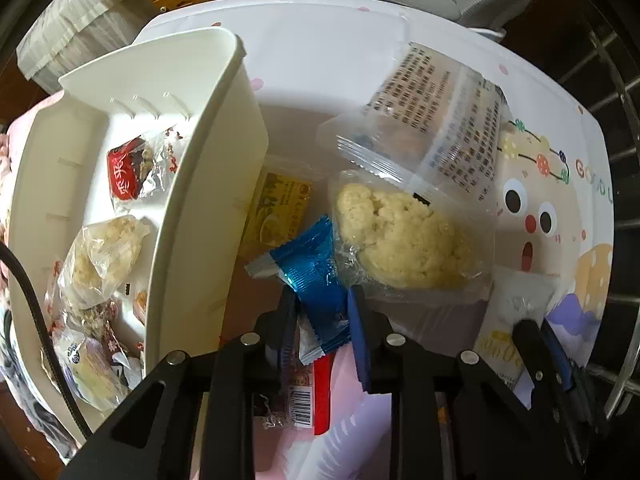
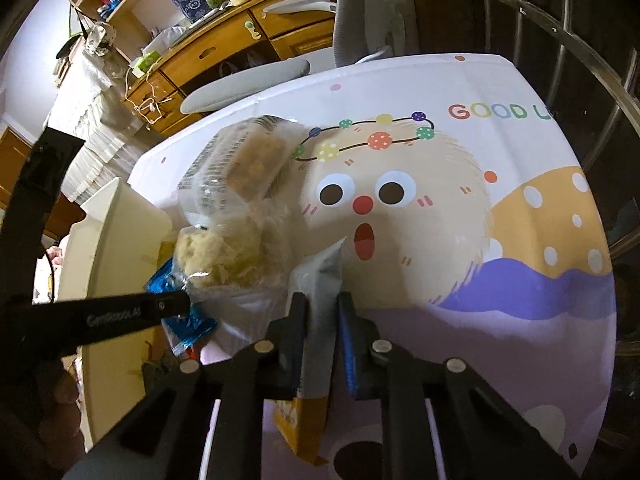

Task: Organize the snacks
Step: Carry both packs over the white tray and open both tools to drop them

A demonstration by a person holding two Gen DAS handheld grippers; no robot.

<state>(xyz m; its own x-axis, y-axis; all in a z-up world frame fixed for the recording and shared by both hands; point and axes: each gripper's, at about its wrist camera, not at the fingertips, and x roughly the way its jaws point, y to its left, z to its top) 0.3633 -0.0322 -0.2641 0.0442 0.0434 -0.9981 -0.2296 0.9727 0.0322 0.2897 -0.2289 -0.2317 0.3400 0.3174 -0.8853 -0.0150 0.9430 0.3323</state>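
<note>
My left gripper (image 1: 322, 306) points straight down and is shut on a blue foil snack packet (image 1: 308, 268) lying beside the white plastic bin (image 1: 224, 152). The right wrist view shows that same gripper (image 2: 176, 306) on the blue packet (image 2: 192, 322). My right gripper (image 2: 322, 302) is shut on a white and yellow sachet (image 2: 320, 280), which stands on edge between the pads. The sachet (image 1: 506, 320) and the right gripper (image 1: 538, 334) also show in the left wrist view. A crumbly cake in clear wrap (image 1: 404, 240) touches the blue packet.
The bin holds several wrapped snacks, among them a red pack (image 1: 128, 176). On the cartoon tablecloth (image 2: 500, 280) lie a clear pack with printed text (image 1: 432, 120), a yellow packet (image 1: 276, 208) and a red-edged packet (image 1: 322, 384). A grey chair (image 2: 248, 84) stands behind and metal rails (image 2: 560, 40) on the right.
</note>
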